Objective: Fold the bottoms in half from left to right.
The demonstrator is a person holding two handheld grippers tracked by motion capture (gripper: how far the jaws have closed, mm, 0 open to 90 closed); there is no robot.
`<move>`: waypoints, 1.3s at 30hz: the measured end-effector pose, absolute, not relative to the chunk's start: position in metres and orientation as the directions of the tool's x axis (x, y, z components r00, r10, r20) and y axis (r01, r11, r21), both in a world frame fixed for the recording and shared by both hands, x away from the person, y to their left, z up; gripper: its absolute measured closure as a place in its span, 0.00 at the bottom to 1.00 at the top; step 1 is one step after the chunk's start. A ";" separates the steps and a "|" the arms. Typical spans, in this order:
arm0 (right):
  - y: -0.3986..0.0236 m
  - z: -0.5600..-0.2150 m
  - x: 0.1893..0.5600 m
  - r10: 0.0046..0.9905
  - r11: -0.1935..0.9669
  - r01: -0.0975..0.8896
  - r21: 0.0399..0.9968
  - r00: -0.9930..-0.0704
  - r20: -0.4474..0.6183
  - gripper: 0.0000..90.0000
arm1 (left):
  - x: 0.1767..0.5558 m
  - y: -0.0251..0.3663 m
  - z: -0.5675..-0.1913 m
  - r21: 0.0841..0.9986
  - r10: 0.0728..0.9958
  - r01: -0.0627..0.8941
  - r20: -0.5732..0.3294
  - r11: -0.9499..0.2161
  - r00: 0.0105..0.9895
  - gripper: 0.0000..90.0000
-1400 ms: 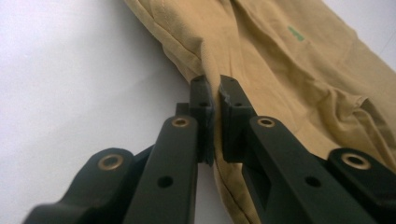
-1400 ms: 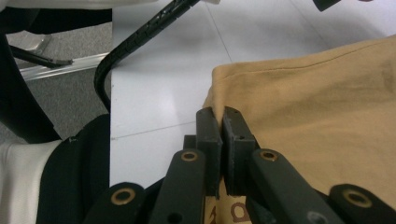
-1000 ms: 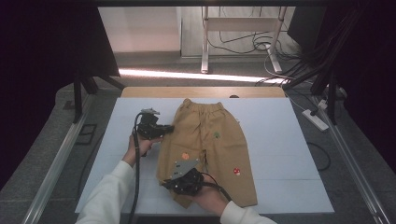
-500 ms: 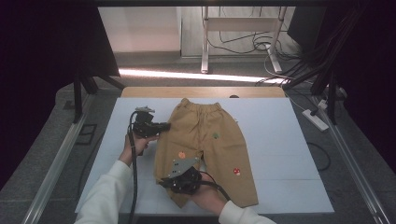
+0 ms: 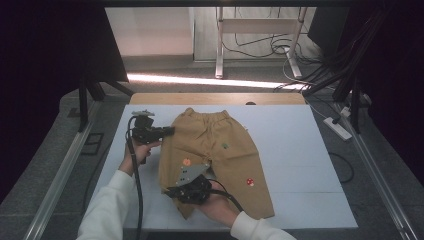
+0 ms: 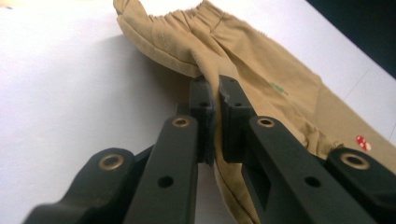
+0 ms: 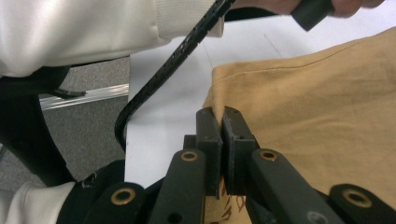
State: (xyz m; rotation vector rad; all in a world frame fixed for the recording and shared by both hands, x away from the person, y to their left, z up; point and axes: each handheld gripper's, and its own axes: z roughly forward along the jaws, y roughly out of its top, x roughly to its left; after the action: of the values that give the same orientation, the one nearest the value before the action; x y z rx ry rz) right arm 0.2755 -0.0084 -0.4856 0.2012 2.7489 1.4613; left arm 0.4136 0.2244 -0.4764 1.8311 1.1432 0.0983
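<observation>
Tan children's trousers [image 5: 220,145] lie flat on the white table top [image 5: 300,150], waistband at the far end, with small coloured patches on the legs. My left gripper [image 5: 170,131] is shut on the trousers' left side edge below the waistband; in the left gripper view the cloth [image 6: 261,79] is pinched between the jaws of the gripper [image 6: 215,93]. My right gripper [image 5: 172,191] is shut on the near hem corner of the left leg. The right gripper view has that tan cloth [image 7: 327,107] clamped in the gripper [image 7: 222,116], with the left sleeve and cable beyond.
A wooden edge [image 5: 215,98] runs along the back of the table. Metal rails [image 5: 60,175] flank both sides. A power strip [image 5: 339,128] and cables lie on the floor at the right. A frame's legs [image 5: 219,50] stand behind.
The left gripper has shifted a little to the left, keeping the trousers' side edge in its jaws. The right gripper has stayed almost in place on the hem.
</observation>
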 end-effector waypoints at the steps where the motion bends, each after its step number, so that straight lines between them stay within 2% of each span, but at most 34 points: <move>1: -0.007 -0.484 0.276 0.120 0.553 0.100 0.827 -0.992 0.040 0.97 | 0.413 0.227 -0.476 0.741 0.736 0.661 -0.381 -0.118 0.559 0.95; 14: -0.010 -0.476 0.278 0.116 0.531 0.089 0.843 -0.993 0.032 0.97 | 0.410 0.236 -0.469 0.750 0.741 0.654 -0.387 -0.093 0.549 0.94; 39: -0.061 -0.477 0.273 0.190 0.514 0.130 0.848 -0.981 0.035 0.97 | 0.411 0.200 -0.469 0.764 0.714 0.632 -0.371 -0.129 0.594 0.94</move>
State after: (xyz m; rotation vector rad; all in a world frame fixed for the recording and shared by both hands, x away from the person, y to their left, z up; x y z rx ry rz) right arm 0.2727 -0.0609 -0.4773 0.2828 2.6794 1.4915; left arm 0.4108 0.2002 -0.4691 1.8266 1.0925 0.1031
